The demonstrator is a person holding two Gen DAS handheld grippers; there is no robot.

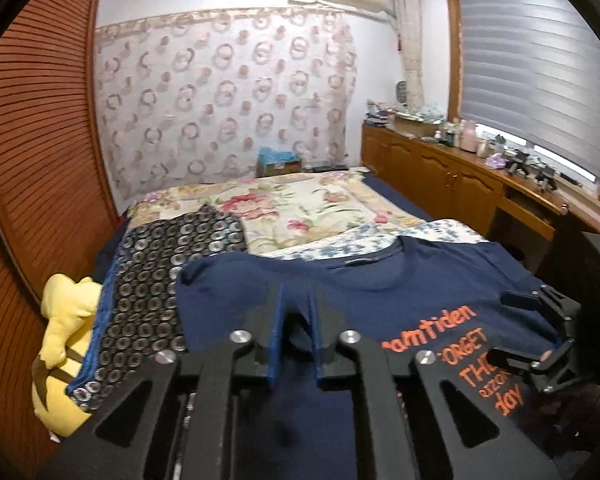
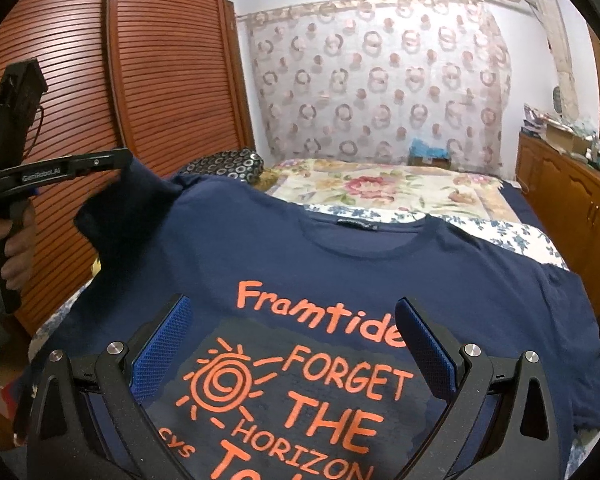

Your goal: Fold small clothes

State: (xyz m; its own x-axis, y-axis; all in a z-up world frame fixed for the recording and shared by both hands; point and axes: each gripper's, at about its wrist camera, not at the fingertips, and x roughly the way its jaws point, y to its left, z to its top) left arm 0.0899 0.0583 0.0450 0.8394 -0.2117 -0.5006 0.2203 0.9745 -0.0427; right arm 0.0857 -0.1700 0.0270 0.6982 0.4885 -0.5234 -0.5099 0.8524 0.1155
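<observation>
Bedroom setting: we see a bed [image 1: 300,208] with a floral quilt, a louvred wardrobe [image 2: 160,80] on its left, a ring-patterned curtain [image 2: 380,80] on the far wall and a wooden cabinet [image 1: 440,168] along the right. We find the navy shirt [image 2: 340,264] spread face up on the near part of the bed. Its long axis runs from the near edge toward the curtain, and the collar [image 2: 364,236] points away from both cameras. The orange print [image 2: 300,380] reads upright from the near side. We note that the right sleeve lies flat on the quilt, while the left sleeve [image 2: 128,208] is raised off the bed and hangs in a fold. The left gripper [image 2: 120,160] is clenched on the edge of that sleeve. From its own camera, we see the two fingers standing close together with navy cloth in the narrow gap between them. A hand [image 2: 18,256] grasps its handle at the left of the right wrist view. The right gripper [image 2: 292,302] is released, with jaws spread wide and nothing between the blue pads. It hovers above the printed chest area, and we cannot tell whether it touches the fabric. To the left of the shirt lie a dark ring-patterned cloth [image 1: 172,264] and a yellow toy [image 1: 64,320].
</observation>
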